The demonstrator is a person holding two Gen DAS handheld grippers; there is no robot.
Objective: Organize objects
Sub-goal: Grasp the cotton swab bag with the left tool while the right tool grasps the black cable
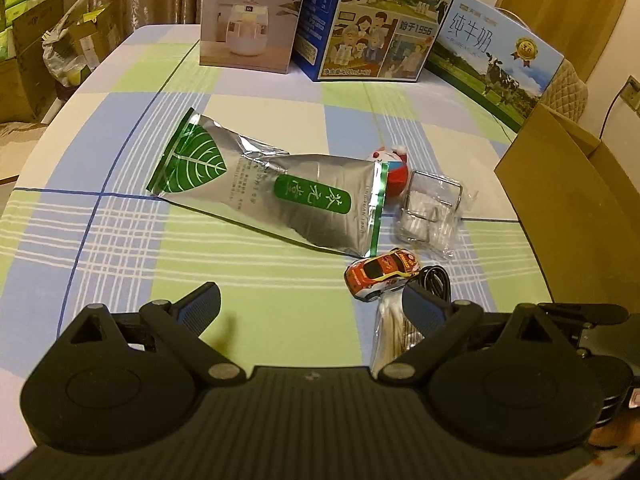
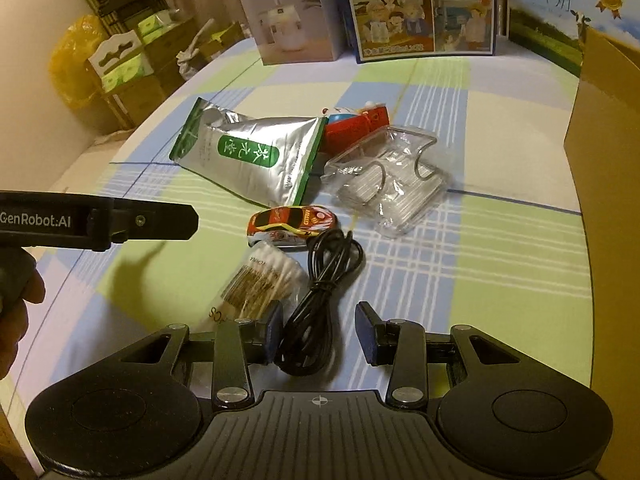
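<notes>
Black cable (image 2: 320,308) lies between right fingers (image 2: 370,334) (spread, unclamped); left fingers (image 1: 208,304) wide.

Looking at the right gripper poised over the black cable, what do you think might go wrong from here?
1. The right gripper straddles the coiled black cable; pinching one strand may unravel the coil or drag the toy car touching it.
2. The cotton swab pack lies against the left finger, so closing may catch its wrapper.
3. The left gripper hovers nearby; the grippers might collide.
</notes>
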